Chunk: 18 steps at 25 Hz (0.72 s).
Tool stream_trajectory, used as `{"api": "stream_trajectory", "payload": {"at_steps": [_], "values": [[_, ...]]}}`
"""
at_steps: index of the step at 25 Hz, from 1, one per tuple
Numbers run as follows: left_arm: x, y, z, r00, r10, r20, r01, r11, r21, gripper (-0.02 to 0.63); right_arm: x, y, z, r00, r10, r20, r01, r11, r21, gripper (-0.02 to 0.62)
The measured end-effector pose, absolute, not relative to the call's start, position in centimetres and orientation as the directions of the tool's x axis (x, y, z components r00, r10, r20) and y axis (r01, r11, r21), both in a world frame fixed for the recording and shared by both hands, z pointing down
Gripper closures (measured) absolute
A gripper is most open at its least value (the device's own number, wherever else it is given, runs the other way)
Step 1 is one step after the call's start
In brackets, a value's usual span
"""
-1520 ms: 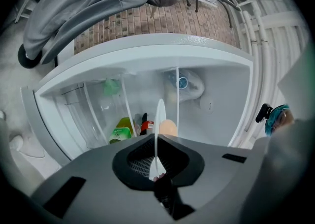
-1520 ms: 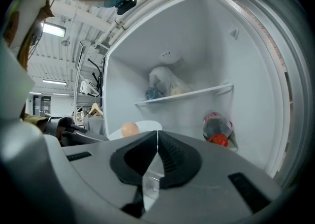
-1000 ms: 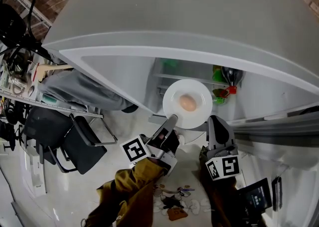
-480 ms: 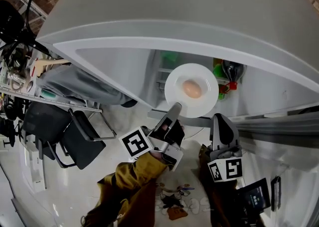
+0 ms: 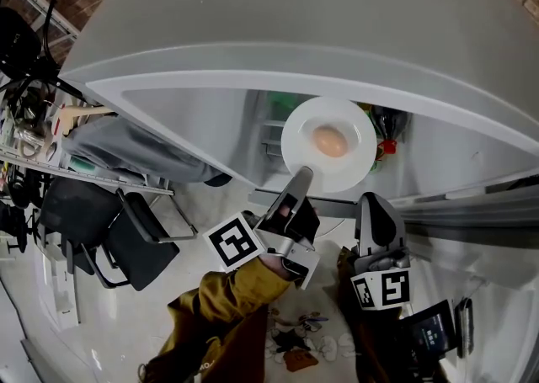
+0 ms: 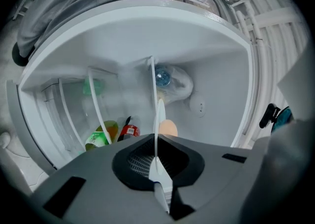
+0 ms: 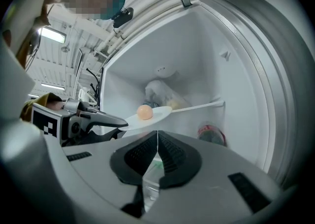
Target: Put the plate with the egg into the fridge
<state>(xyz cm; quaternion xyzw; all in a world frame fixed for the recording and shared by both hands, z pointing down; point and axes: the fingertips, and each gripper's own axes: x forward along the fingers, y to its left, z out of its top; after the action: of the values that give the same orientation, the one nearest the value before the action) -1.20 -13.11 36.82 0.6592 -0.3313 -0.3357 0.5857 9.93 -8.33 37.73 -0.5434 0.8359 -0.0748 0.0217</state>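
**Plate with egg held at the fridge mouth, not yet set down**

Standing by the fridge [image 5: 210,120], door open. The left claw [image 5: 301,176] pinches the near rim of the white plate [image 5: 303,139]. In the left gripper view the rim sits edge-on between the jaws, gripped tight. The egg [image 5: 330,142] rests about mid-plate and looks loose.

The plate is in the air at the fridge opening, roughly level, touching nothing else I can see. From the right gripper view its far edge is close to the front of a glass shelf [image 7: 197,108] inside the fridge. Whether it is over the shelf or just short of it I can't tell.

The right claw [image 5: 373,209] hangs just outside the fridge, below the plate, jaws pressed together on nothing.

Deeper in the fridge are a green bottle [image 6: 101,137] and a red-capped bottle [image 6: 129,132], on the door side of the plate.

Step, as I judge it: carrying in, placement not done.

Next move likely calls for:
- pushing the plate further into the fridge
- keeping it flat so the egg doesn't roll off
- lowering it onto bare shelf clear of the bottles
- spreading the left claw only once the plate is fully supported
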Motion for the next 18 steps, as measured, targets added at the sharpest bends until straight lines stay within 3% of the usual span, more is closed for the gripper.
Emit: {"api": "stream_trajectory", "payload": {"at_steps": [18], "values": [[0.3,-14.5,34.0,0.594,-0.8,-0.086,-0.027,-0.127,0.992,0.589,10.1,-8.4,36.9,-0.401,-0.916,0.021,-0.906,0.394,-0.155,0.588]]}}
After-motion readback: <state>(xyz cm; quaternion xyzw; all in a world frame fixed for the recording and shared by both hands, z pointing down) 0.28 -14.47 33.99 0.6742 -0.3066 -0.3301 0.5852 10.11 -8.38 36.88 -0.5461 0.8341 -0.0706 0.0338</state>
